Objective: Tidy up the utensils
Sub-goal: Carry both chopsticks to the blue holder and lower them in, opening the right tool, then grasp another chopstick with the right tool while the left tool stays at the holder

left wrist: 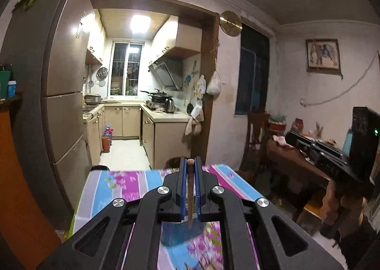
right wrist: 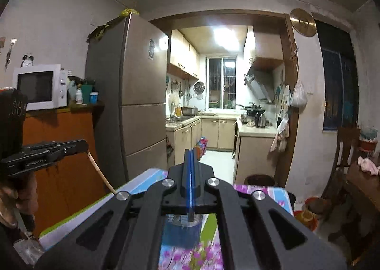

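One chopstick (left wrist: pixel 190 189) clamped lengthwise in left gripper (left wrist: pixel 190 163) | right gripper (right wrist: pixel 191 153) closed, empty

My matt black plastic left gripper (left wrist: pixel 190 168) with blue ribbed pads (left wrist: pixel 182 189), wooden chopstick (left wrist: pixel 190 194), glossy floral tablecloth (left wrist: pixel 123 187), satin metal fridge (left wrist: pixel 64 94)

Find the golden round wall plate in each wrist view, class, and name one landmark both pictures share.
Left wrist view: the golden round plate hangs upper centre-right, on the wall just right of the kitchen doorway.
Right wrist view: the same plate sits upper right, again just right of the doorway.
Shared landmark: the tall refrigerator left of the doorway.
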A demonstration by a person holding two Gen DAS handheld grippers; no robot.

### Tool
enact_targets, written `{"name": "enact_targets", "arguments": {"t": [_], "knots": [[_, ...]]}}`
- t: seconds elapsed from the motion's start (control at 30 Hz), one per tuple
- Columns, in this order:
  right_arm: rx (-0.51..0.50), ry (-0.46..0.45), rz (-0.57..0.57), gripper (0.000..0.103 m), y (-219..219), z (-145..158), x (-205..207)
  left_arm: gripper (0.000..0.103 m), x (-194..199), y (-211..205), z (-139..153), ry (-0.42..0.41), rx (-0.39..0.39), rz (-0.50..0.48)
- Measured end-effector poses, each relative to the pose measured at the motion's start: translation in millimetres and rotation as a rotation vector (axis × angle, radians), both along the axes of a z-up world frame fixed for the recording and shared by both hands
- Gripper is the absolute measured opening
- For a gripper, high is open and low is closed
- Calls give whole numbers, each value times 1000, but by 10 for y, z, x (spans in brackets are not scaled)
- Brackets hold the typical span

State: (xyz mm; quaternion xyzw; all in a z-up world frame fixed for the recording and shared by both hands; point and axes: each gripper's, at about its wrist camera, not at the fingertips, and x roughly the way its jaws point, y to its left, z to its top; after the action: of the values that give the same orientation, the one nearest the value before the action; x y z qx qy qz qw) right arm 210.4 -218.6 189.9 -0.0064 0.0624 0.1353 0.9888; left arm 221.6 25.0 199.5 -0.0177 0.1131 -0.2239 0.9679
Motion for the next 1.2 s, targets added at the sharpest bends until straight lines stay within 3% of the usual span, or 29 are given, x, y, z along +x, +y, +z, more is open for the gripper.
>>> {"name": "enact_targets", "arguments": {"t": [0.17,0.23,0.33,0.53,0.7,0.83,0.87,0.9,0.93,1.07,1.13,1.2], "knots": [[-24,59,-67,0,-188,-77,355,8,292,-17,63,6,-5,24],[-72,126,-119,0,-379,-337,479,8,304,-31,8,1,11,23],[-44,267,-194,0,-897,-825,542,8,335,-46,-94,4,28,19],[37,479,-273,0,-1688,-1681,168,8,444,-79,-298,20,60,10],[0,571,-189,0,-1441,-2222,-355,8,465,-87,-452,40,53,11],[-12,552,-150,1,-1226,-2365,-400,8,467,-89,-538,55,46,18],[-16,560,-146,14,-1248,-2388,-291,8,472,-92,-554,59,44,19],[-30,599,-121,37,-1299,-2427,-68,8,469,-101,-569,64,41,18],[-41,629,-91,45,-1332,-2465,97,8,468,-107,-563,66,40,16],[-72,684,-164,45,-1585,-2594,568,8,404,-105,-573,52,55,18],[-97,690,-113,44,-1511,-2592,586,8,385,-77,-578,52,57,18],[-52,734,-8,44,-1337,-2573,530,8,398,-39,-588,59,53,18]]}}
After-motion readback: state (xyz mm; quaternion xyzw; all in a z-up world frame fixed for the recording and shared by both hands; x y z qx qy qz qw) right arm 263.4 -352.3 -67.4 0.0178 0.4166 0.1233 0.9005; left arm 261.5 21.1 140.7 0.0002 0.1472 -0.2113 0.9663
